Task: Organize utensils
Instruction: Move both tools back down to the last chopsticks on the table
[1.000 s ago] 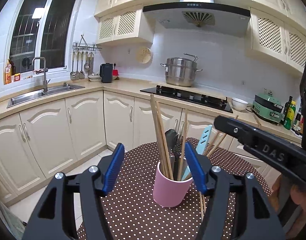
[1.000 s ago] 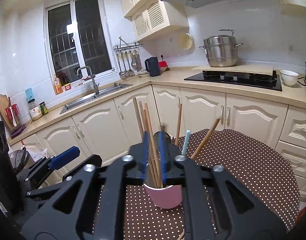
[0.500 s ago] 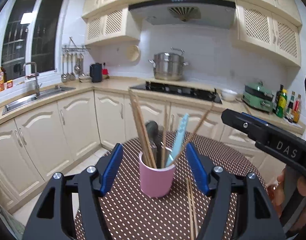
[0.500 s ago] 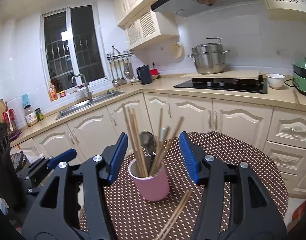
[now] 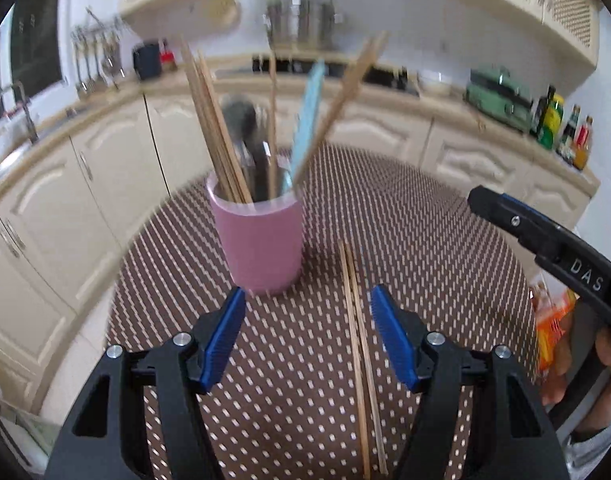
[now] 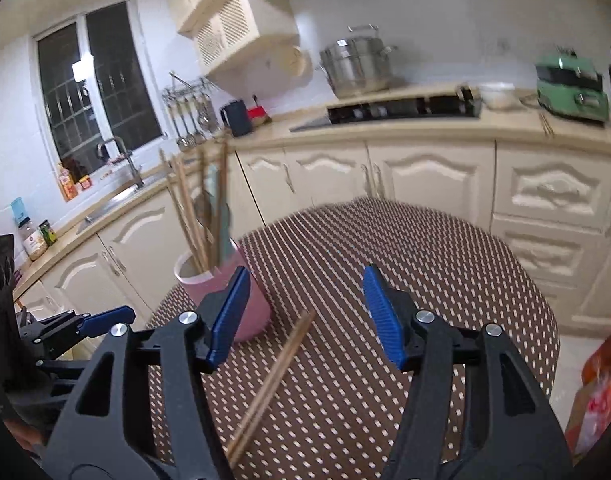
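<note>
Pink cup point(image 5: 261, 246): standing on the bench point(image 5: 425, 220), already holding most utensils.
Loose chopsticks point(image 5: 355, 332): lying beside it, still waiting.
Left gripper point(image 5: 307, 334): hanging wide, empty.
Right gripper point(image 6: 305, 314): jaws just been opening, gripping nothing.

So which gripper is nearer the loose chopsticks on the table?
Left gripper, probably: open fingers straddle the chopsticks. The right gripper, fingers just opening, empty, hangs off to the side.
</note>
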Action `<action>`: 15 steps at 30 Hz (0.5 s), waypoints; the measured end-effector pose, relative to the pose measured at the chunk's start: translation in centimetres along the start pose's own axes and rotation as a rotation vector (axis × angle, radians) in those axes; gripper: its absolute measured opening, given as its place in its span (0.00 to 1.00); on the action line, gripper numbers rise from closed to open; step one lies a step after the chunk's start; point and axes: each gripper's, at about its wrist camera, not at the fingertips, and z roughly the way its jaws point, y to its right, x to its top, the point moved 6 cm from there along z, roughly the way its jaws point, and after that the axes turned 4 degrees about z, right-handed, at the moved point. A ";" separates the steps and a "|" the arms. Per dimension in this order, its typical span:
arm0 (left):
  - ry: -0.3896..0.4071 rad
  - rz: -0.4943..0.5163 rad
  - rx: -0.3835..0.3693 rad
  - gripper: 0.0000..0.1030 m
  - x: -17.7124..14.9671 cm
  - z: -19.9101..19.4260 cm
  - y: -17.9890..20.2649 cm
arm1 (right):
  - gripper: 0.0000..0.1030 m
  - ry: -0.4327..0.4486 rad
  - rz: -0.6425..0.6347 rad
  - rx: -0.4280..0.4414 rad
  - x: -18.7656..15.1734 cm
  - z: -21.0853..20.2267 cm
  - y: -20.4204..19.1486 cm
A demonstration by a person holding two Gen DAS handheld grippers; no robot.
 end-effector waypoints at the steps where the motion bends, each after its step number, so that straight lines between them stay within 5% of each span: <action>1: -0.027 0.007 -0.007 0.62 -0.4 0.6 0.2 | 0.59 -0.015 0.006 -0.002 -0.5 0.2 0.5; 15: -0.231 0.042 -0.041 0.56 -3.7 7.9 2.3 | 0.61 -0.172 0.076 -0.011 -6.6 3.2 3.2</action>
